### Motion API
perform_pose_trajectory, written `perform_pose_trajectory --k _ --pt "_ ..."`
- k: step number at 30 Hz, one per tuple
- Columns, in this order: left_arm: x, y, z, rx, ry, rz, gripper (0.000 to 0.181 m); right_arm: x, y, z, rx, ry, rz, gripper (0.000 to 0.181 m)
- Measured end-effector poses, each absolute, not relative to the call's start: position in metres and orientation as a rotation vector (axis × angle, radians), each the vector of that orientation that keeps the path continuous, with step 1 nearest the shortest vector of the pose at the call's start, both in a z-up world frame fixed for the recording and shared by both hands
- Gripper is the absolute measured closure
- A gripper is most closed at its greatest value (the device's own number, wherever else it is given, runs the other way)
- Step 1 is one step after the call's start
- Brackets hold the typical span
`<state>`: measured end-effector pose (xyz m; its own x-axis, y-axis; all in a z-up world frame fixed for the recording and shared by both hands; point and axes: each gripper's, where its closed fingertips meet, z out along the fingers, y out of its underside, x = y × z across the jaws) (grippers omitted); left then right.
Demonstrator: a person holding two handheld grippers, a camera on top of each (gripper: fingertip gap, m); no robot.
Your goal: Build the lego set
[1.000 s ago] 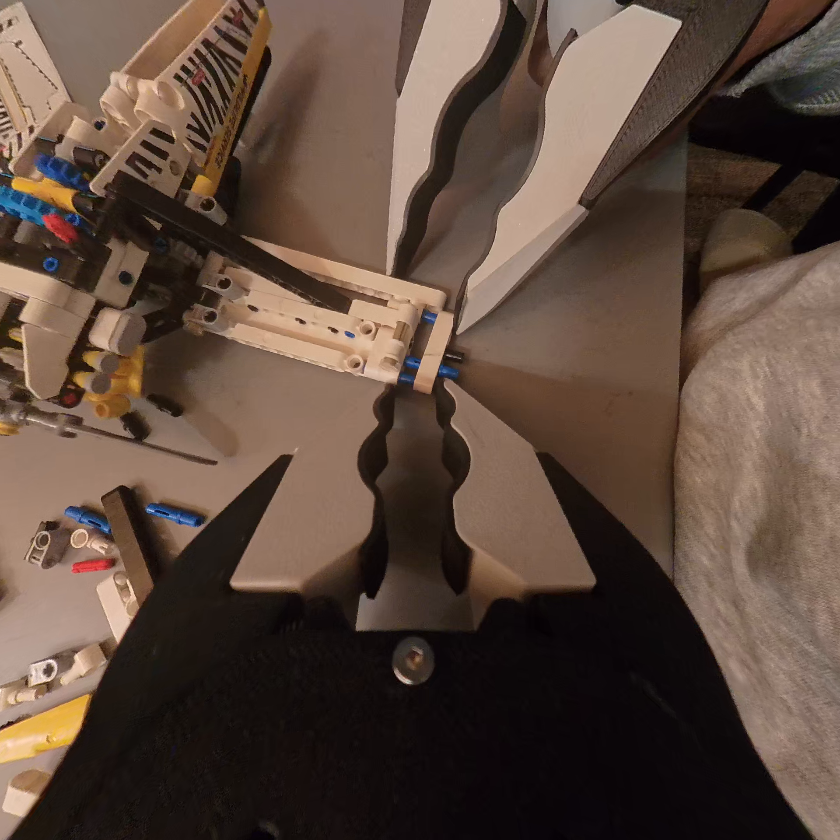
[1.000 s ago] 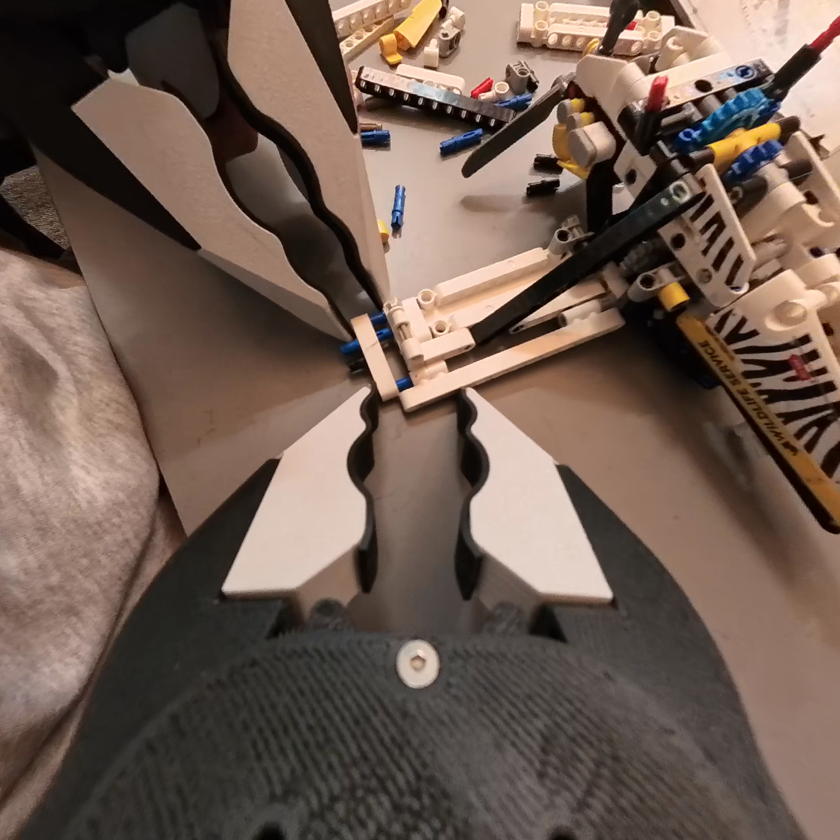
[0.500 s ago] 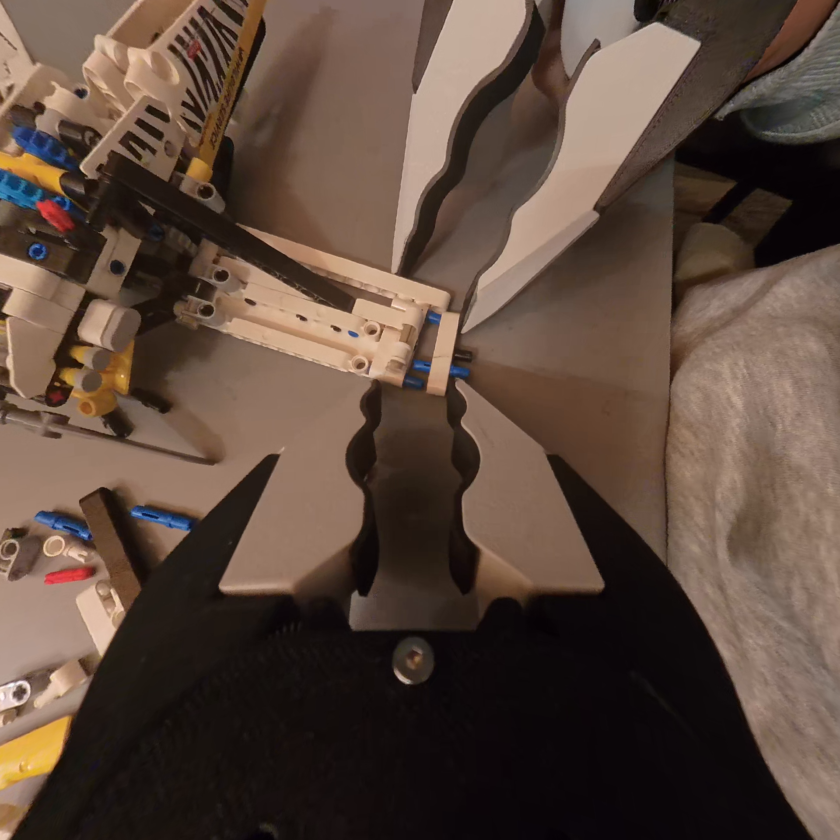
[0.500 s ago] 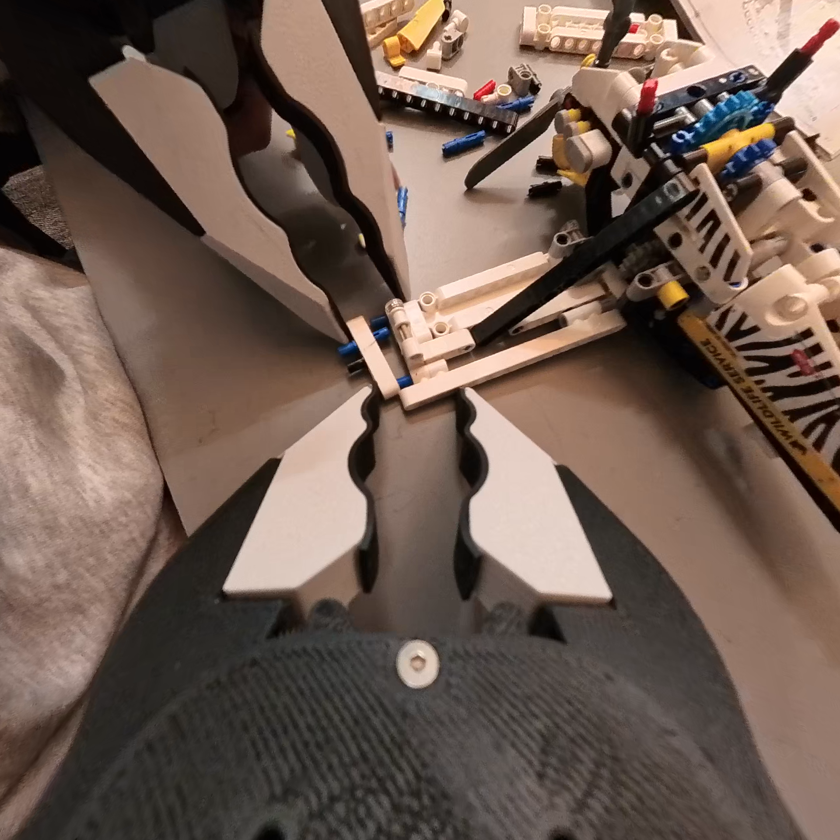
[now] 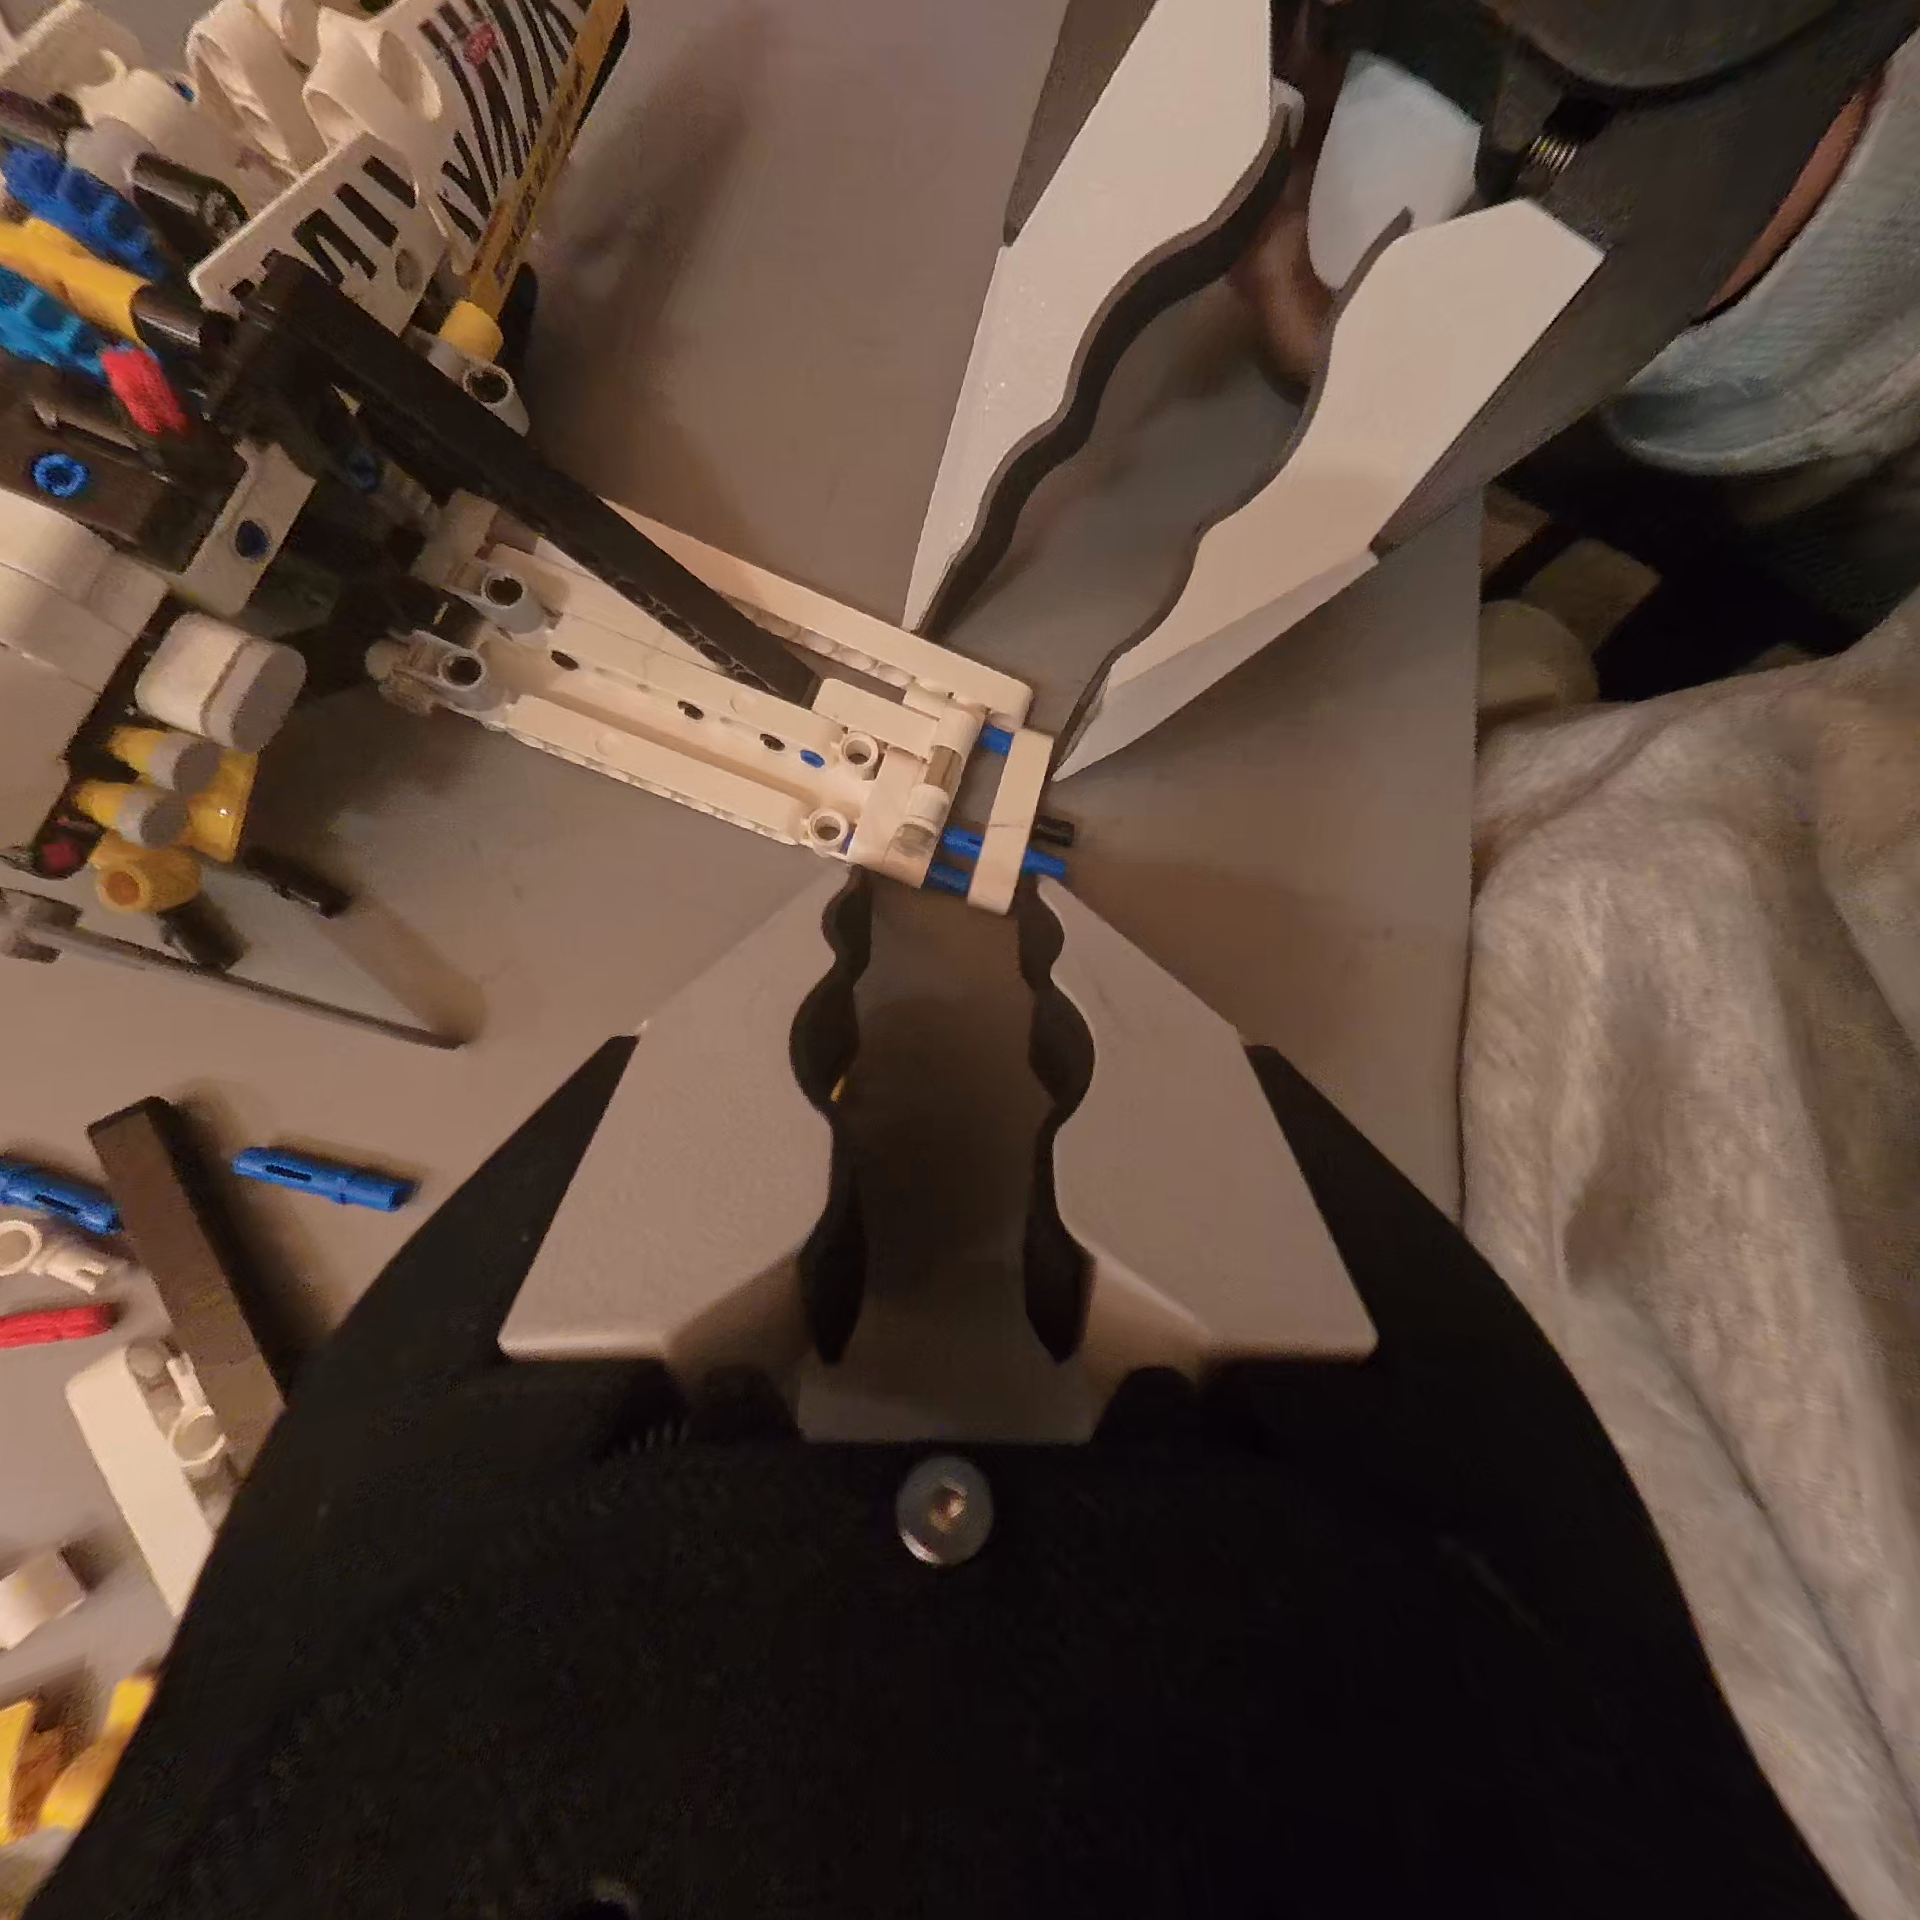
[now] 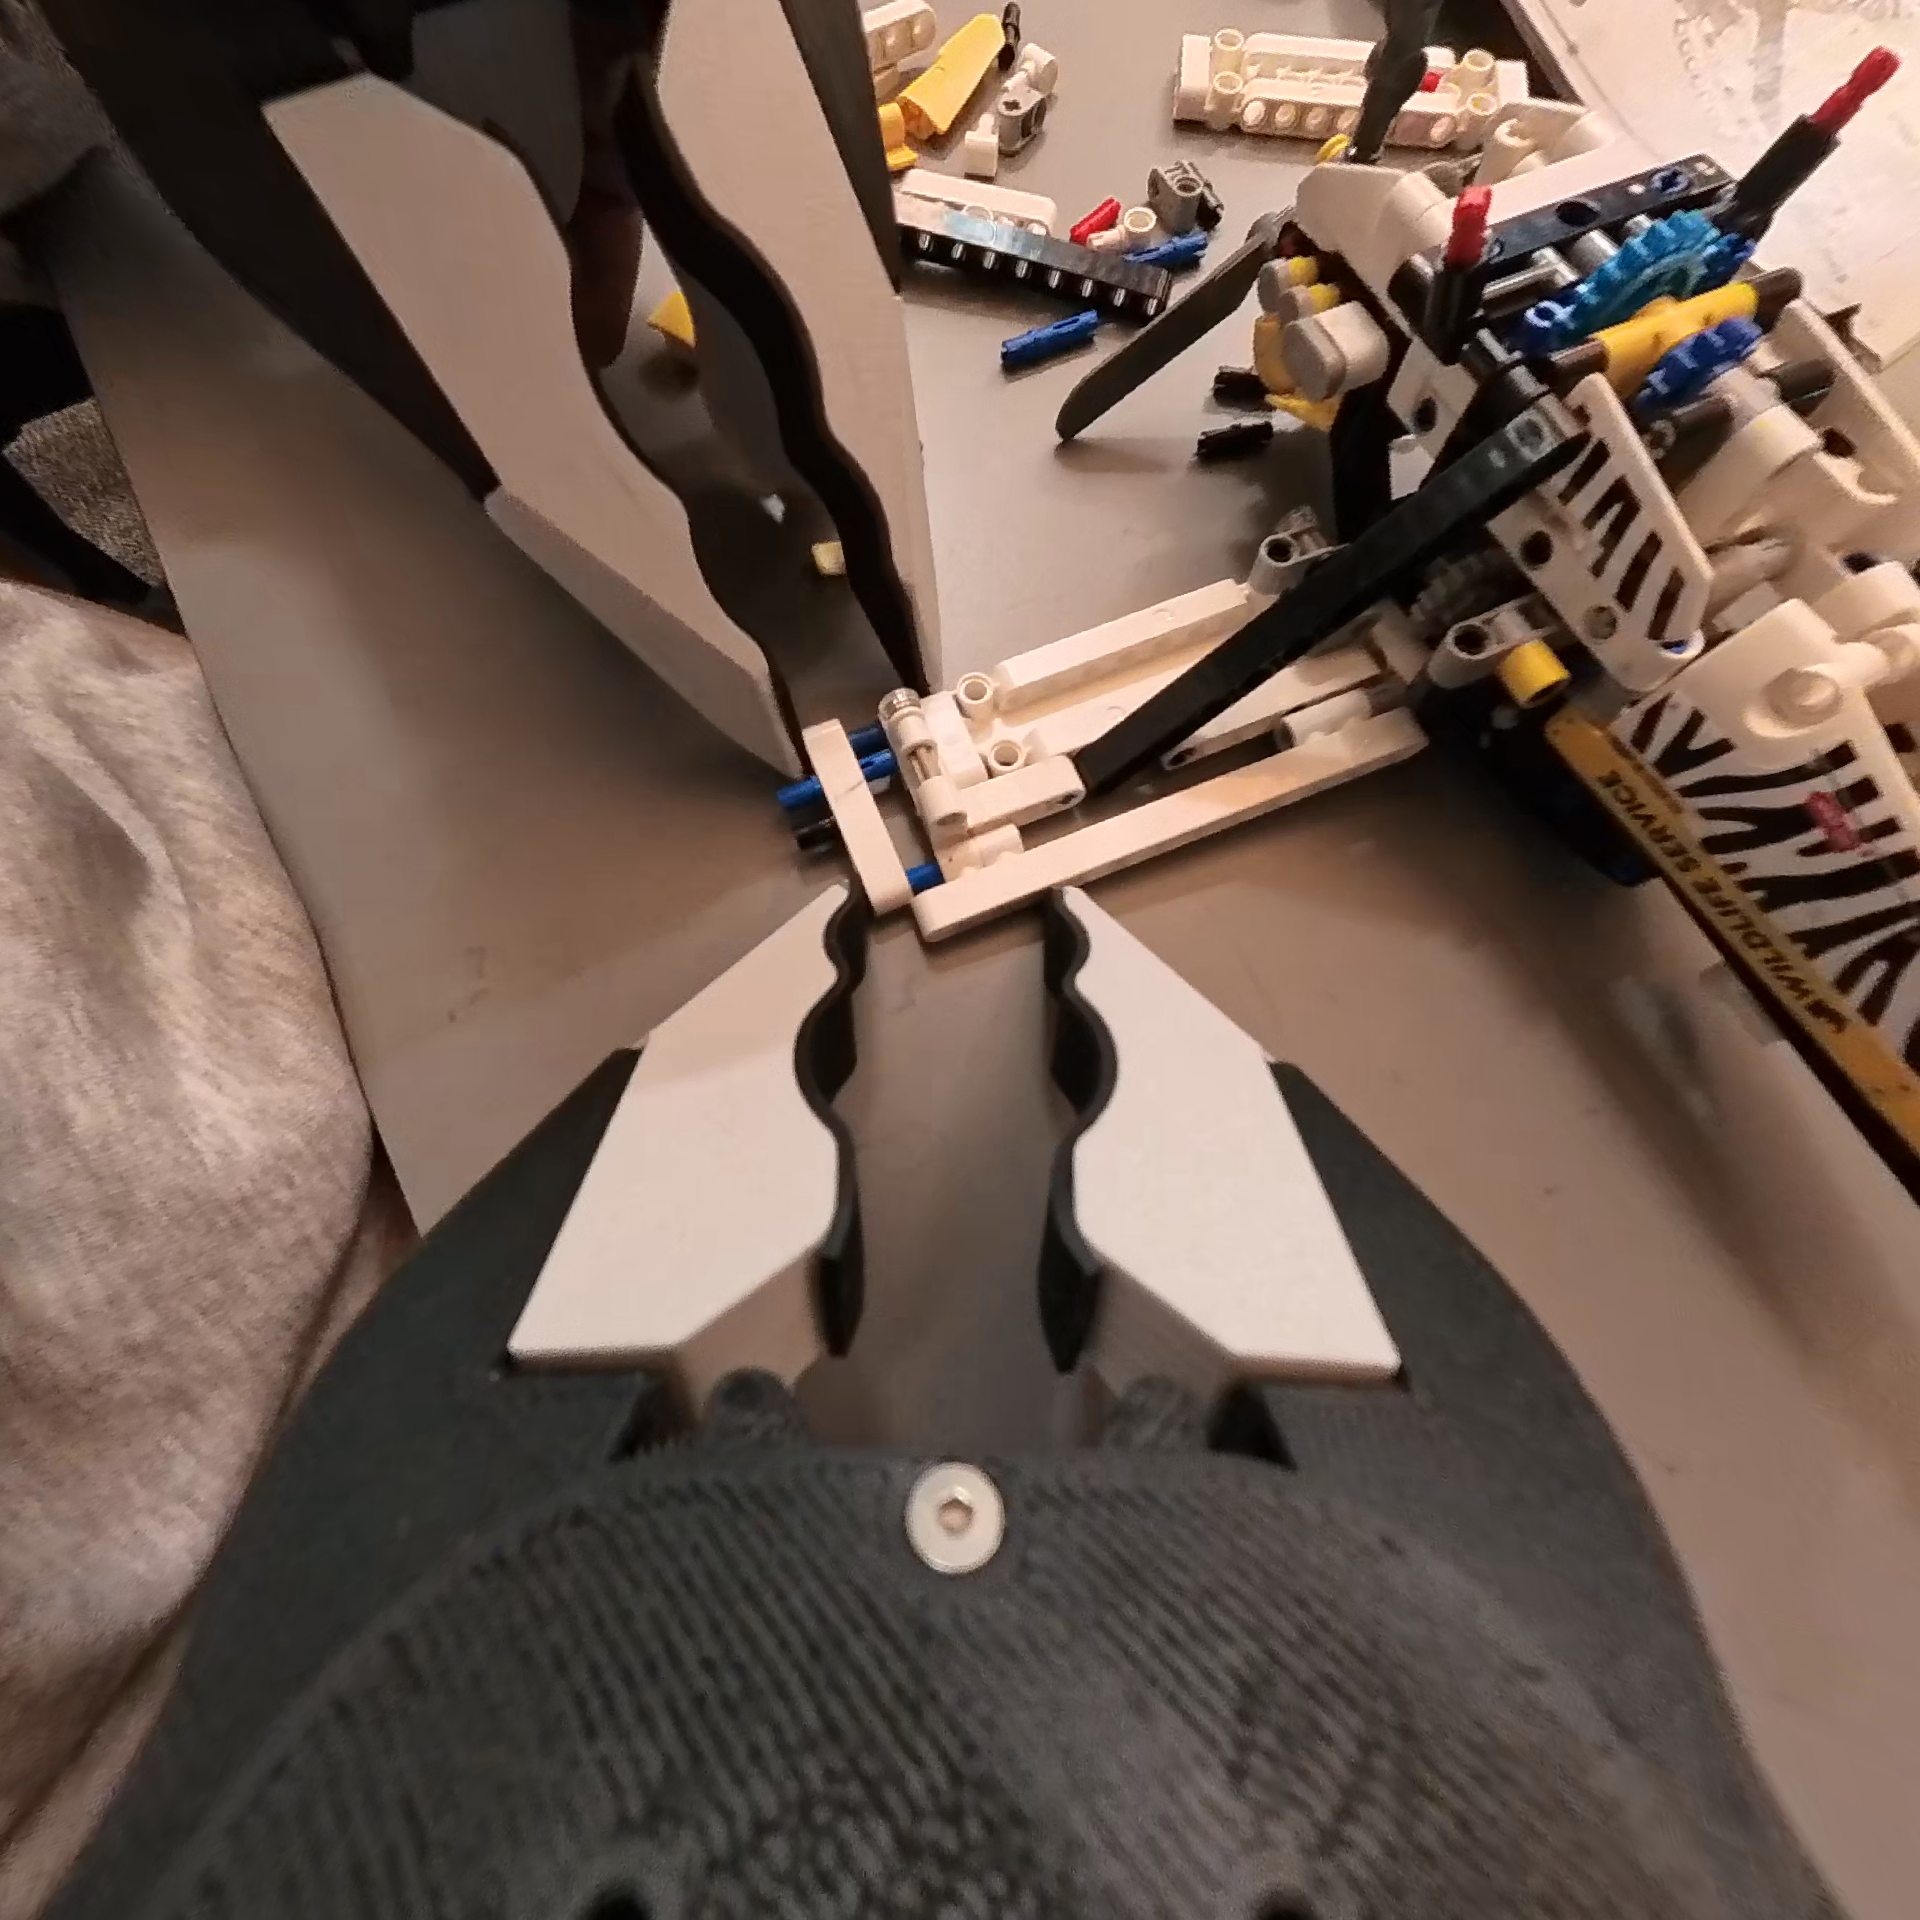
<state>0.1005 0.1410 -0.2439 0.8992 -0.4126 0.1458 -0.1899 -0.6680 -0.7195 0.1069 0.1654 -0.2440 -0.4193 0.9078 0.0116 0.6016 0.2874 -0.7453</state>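
A white, black and yellow lego model with zebra-striped panels [image 5: 208,520] lies on the grey table [image 5: 727,260]; it also shows in the right wrist view [image 6: 1558,520]. Its white tail boom [image 5: 675,727] points at the table edge. A short white cross beam [image 5: 1008,821] sits on blue pins at the boom's end [image 6: 862,821]. My left gripper [image 5: 943,899] is open, its tips against one side of the boom's end. My right gripper [image 6: 954,902] is open, its tips against the opposite side. Each gripper faces the other across the boom [image 5: 997,675] [image 6: 852,727].
Loose parts lie beyond the model: a blue pin [image 5: 322,1179], a black beam [image 5: 177,1236], a long black beam [image 6: 1039,265], white beams [image 6: 1330,99], a yellow piece [image 6: 940,104]. A grey cloth [image 5: 1714,1143] lies past the table edge [image 5: 1470,935]. A paper sheet [image 6: 1714,104] lies behind the model.
My left jaws have widened a little. Both grippers have stayed at the boom's end, and the model has shifted slightly in both views.
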Motion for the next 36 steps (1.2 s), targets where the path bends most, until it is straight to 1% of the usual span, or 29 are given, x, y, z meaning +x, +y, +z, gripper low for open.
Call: perform_pose_trajectory --k 3,5,8,10,11,16,27,31,36 --pt "0.1055 0.1379 -0.241 -2.299 0.426 -0.487 0.143 0.1067 0.1664 -0.2444 -1.351 -2.127 0.942 0.148" --pt "0.1048 0.1374 -0.2403 -2.299 0.415 -0.51 0.143 0.1065 0.167 -0.2446 -1.351 -2.127 0.946 0.148" --pt "0.1029 0.1385 -0.24 -2.301 0.392 -0.532 0.146 0.106 0.1681 -0.2449 -1.355 -2.124 0.956 0.148" --pt "0.0986 0.1419 -0.2419 -2.314 0.374 -0.513 0.155 0.1058 0.1685 -0.245 -1.355 -2.124 0.956 0.148" --pt "0.0975 0.1426 -0.2427 -2.315 0.385 -0.503 0.156 0.1057 0.1688 -0.2451 -1.354 -2.123 0.955 0.148" --pt "0.0987 0.141 -0.2439 -2.311 0.459 -0.43 0.156 0.1056 0.1696 -0.2455 -1.349 -2.126 0.943 0.148" --pt "0.0986 0.1412 -0.2424 -2.306 0.455 -0.415 0.158 0.1044 0.1711 -0.2449 -1.39 -2.121 0.992 0.149" --pt "0.0966 0.1429 -0.2432 -2.304 0.459 -0.372 0.163 0.1024 0.1727 -0.2452 -1.4 -2.114 0.993 0.149" --pt "0.096 0.1431 -0.2434 -2.305 0.46 -0.36 0.164 0.1025 0.1737 -0.2454 -1.379 -2.138 0.955 0.149"
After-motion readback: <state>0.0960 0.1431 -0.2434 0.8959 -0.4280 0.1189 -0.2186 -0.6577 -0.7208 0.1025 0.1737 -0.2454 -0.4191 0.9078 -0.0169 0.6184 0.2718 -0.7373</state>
